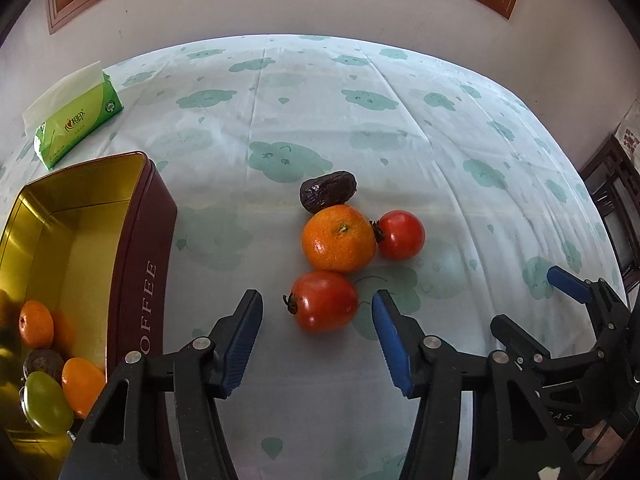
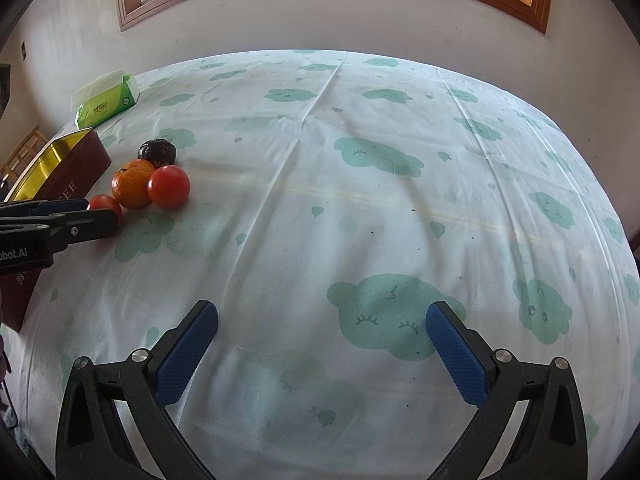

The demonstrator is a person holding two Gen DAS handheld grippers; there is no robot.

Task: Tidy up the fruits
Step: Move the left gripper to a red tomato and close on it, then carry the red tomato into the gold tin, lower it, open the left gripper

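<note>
In the left wrist view my left gripper (image 1: 318, 304) is open, its fingers on either side of the near red tomato (image 1: 324, 302), without touching it. Behind it lie a mandarin (image 1: 339, 238), a second tomato (image 1: 400, 235) and a dark date (image 1: 328, 191). The maroon coffee tin (image 1: 140, 248) at left holds a mandarin (image 1: 36, 324), an orange fruit (image 1: 82, 384), a green fruit (image 1: 47, 402) and a dark fruit. My right gripper (image 2: 322, 322) is open and empty over bare cloth; the fruit cluster (image 2: 134, 184) lies far to its left.
A green tissue pack (image 1: 78, 120) lies at the table's far left, also in the right wrist view (image 2: 106, 106). The table has a cloud-print cloth (image 2: 360, 200). The wall and window are behind. The right gripper shows at the right edge of the left wrist view (image 1: 572, 292).
</note>
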